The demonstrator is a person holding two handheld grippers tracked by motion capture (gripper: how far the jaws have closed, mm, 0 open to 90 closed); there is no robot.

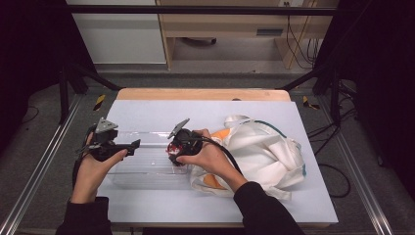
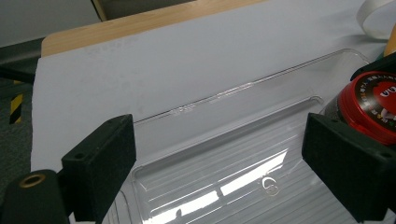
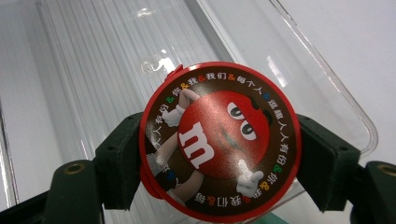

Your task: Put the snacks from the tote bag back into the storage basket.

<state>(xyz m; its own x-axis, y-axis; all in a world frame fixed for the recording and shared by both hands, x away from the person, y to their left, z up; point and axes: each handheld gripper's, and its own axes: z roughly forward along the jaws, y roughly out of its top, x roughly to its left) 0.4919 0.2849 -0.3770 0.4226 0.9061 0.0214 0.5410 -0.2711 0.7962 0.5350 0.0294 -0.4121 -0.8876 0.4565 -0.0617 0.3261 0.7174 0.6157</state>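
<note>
We read a white "m" and ringed Chinese characters on one red-lidded candy jar (image 3: 219, 147), clamped by the right gripper (image 3: 219, 163) over one clear tray (image 2: 224, 135). The left gripper (image 2: 219, 172) stands wide, empty.

Your left gripper (image 2: 224, 172): jaws wide apart, nothing between pads, hovering over clear plastic tray (image 2: 243, 100) on white sheet (image 2: 140, 74). Red-lidded jar (image 2: 371, 109) at right, behind your right-hand jaw.

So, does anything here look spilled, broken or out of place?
Nothing stands out. The right gripper holds the red-lidded jar over the clear tray, and the white bag lies crumpled beside it.
</note>
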